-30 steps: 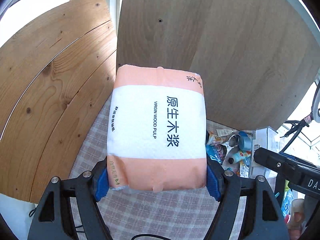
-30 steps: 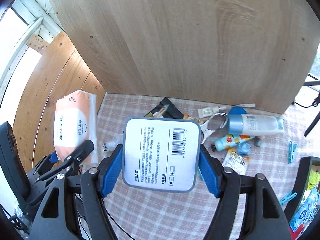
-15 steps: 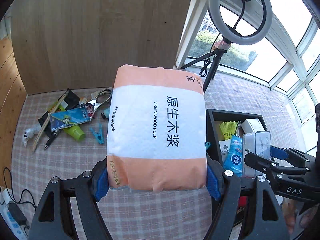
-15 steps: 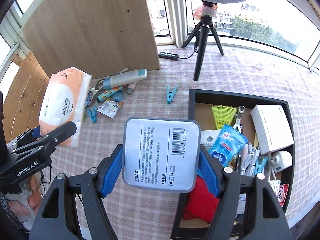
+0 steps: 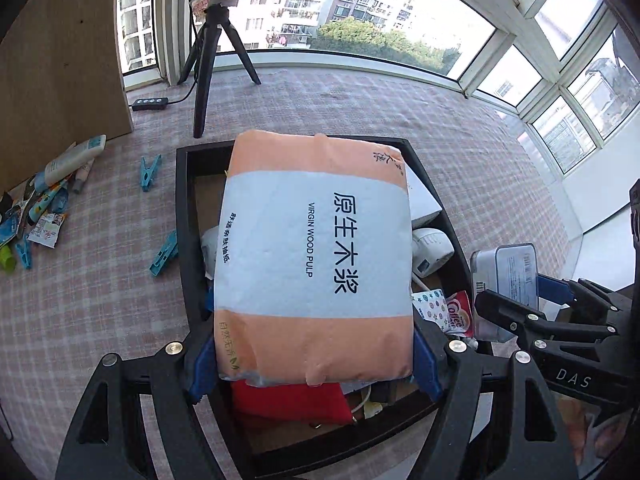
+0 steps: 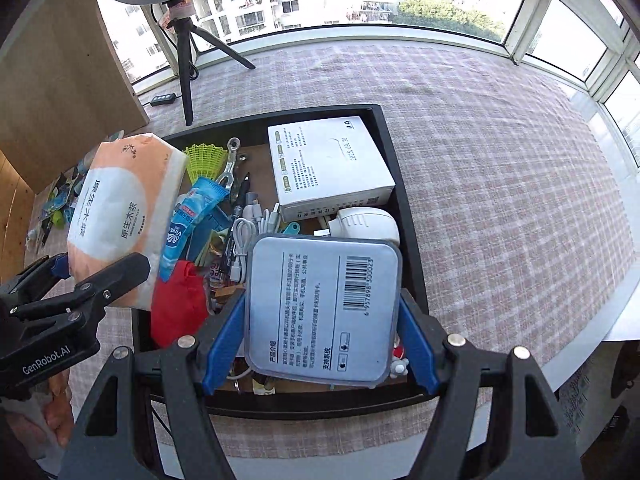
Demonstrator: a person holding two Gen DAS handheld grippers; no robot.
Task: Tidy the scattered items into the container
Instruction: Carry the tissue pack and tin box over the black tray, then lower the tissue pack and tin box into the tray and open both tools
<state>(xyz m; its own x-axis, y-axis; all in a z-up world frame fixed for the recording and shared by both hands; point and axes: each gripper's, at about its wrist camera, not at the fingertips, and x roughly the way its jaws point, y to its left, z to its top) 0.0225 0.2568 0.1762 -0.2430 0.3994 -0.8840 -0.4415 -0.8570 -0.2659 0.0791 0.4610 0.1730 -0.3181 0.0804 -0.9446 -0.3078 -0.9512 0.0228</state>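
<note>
Left wrist view: the left claw (image 5: 314,364), spread wide, grips a peach-and-white tissue pack (image 5: 314,256) by its sides with blue pads (image 5: 200,364) above the black container (image 5: 182,216). The pack covers most of the container's middle; only its left wall and far corners show. Left of the container, blue clothespins (image 5: 164,254) and small bottles and sachets (image 5: 48,204) lie scattered on the checked tabletop (image 5: 360,104), which is bare beyond the container's far edge up to the tripod (image 5: 206,64).

Right wrist view: the right claw (image 6: 322,338) clamps a grey tin (image 6: 324,312) over the container's (image 6: 404,208) near-right corner. Inside, a white box (image 6: 328,160) fills the far-right corner, a red cloth (image 6: 176,300) lies near-left. The tissue pack (image 6: 120,208) overhangs the left wall. Right of the container, the tabletop (image 6: 520,184) is open.
</note>
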